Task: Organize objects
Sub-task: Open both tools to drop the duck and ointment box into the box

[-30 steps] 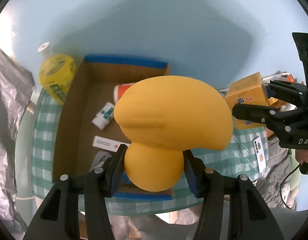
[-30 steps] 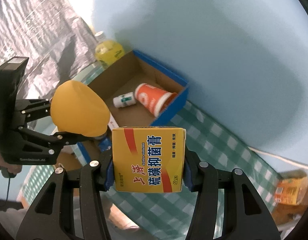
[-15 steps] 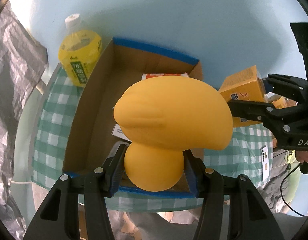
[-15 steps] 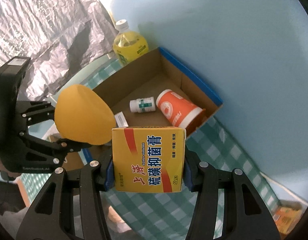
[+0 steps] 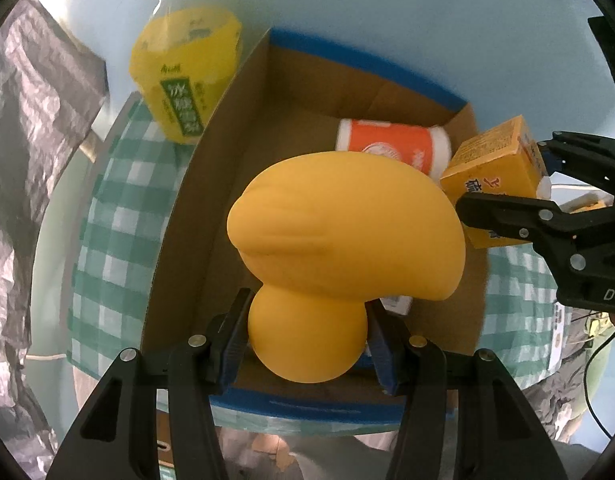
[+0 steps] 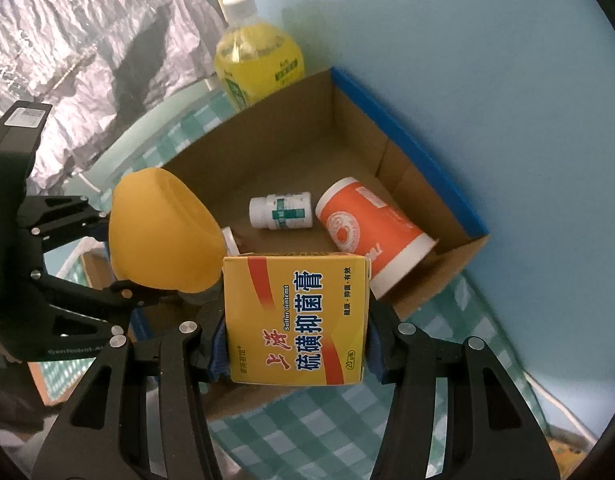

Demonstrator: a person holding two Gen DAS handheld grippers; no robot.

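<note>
Change since a second ago: both my grippers have closed in on the cardboard box [image 6: 347,128]; it fills far more of each view, and the yellow bottle [image 5: 185,80] has grown large at the upper left.
Left gripper [image 5: 307,336]: I see its blue-padded jaws pinching the round lower end of the yellow mushroom toy [image 5: 347,236], no gap on either side.
Toy position: from my left wrist view its wide cap hangs over the open box; in the right wrist view the toy [image 6: 163,236] sits over the box's near left wall.
Right gripper [image 6: 295,344]: clamped on the yellow ointment carton [image 6: 295,316], pads pressed against both side faces, printed front facing my camera.
Carton position: held upright at the near edge of the box; in the left wrist view the carton [image 5: 495,172] shows at the box's right wall, beside the toy's cap.
Inside the box: an orange paper cup [image 6: 371,240] lies on its side toward the right corner; a small white pill bottle [image 6: 281,211] with green markings lies on its side just left of it; a white packet peeks out under the toy, only partly visible.
Bottle: stands upright outside the box's far left corner on the green checked cloth [image 5: 119,216].
Backdrop: pale blue wall behind, crinkled silver sheet [image 6: 67,28] at left.
</note>
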